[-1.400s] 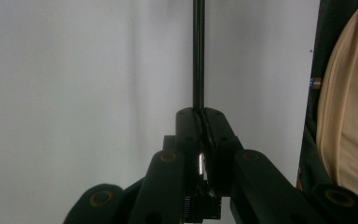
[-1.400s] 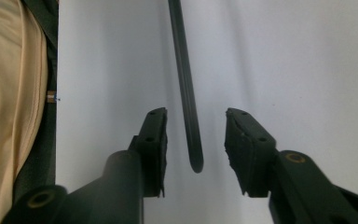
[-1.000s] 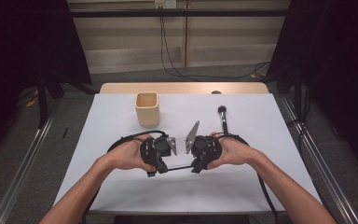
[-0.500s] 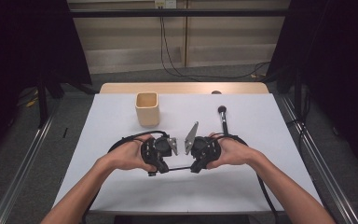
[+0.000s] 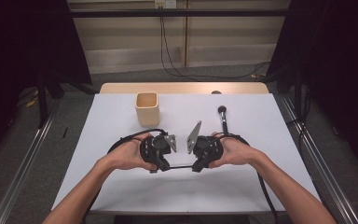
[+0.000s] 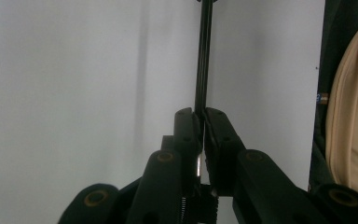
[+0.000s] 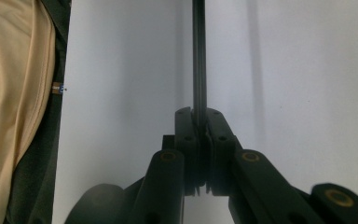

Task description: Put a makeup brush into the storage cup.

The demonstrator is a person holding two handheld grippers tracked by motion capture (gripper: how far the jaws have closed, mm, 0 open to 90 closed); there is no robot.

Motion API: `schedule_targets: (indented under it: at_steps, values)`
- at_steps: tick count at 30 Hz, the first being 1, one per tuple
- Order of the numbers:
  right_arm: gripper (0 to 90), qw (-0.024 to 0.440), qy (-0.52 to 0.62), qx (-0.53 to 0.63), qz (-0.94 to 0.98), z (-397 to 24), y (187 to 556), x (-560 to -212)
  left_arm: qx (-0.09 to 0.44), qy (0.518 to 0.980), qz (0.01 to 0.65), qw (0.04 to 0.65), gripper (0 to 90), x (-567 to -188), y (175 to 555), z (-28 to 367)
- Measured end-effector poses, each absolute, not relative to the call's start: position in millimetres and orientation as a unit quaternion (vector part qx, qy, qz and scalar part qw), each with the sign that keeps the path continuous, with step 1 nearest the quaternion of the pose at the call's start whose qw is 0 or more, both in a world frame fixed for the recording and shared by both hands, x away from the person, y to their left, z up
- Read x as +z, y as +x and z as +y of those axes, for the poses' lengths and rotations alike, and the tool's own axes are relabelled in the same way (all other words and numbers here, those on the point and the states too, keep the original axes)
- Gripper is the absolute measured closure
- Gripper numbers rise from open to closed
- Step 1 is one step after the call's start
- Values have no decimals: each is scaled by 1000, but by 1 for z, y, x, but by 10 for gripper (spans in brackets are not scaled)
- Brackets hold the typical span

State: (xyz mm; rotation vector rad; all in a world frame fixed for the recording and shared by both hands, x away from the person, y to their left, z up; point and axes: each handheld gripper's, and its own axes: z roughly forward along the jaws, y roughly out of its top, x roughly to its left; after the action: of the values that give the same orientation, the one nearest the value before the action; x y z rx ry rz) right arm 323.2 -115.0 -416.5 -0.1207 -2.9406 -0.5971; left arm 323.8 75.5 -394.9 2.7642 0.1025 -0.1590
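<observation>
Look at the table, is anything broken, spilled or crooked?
Nothing stands out. The beige cup stands upright, the black brush lies flat beside it, and the left gripper and right gripper pinch a thin black rod between them.

1. In the high view, the thin black rod (image 5: 181, 166) spans between the left gripper (image 5: 164, 164) and the right gripper (image 5: 196, 165); both its ends vanish inside the clamped jaws.
2. The person's fingers hide much of each gripper's body there, so the jaw tips are too small and dark to make out.
3. In the left gripper view, the rod (image 6: 203, 56) is cut off by the top edge.
4. In the right gripper view, the rod (image 7: 199, 53) is likewise cut off at the top.
5. The brush (image 5: 223, 119) lies partly under the right hand (image 5: 233, 151); its lower handle is hidden.
6. The small dark thing (image 5: 216, 92) at the table's far edge is too small to tell.
</observation>
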Motion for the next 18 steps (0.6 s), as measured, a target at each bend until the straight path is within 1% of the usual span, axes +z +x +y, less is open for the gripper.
schedule_targets:
  at_steps: [4,7,9,12,15,16,18]
  values:
    - [861,70,-37,-199,-977,-114,323,-417,-54,976,42,208,781,-397,324,79]
    - [862,76,-41,-193,-977,-114,322,-417,-56,973,53,216,744,-400,324,82]
    - [861,74,-42,-196,-977,-114,323,-417,-48,972,58,221,721,-402,325,83]
    - [861,77,-51,-198,-976,-115,324,-417,-42,968,76,234,622,-402,327,89]
    - [861,81,-59,-201,-975,-117,326,-418,-42,962,95,252,559,-402,329,96]
    - [861,82,-63,-199,-974,-117,326,-418,-38,959,108,260,522,-403,329,98]
    - [861,80,-64,-200,-974,-119,326,-419,-28,955,120,269,480,-405,329,103]
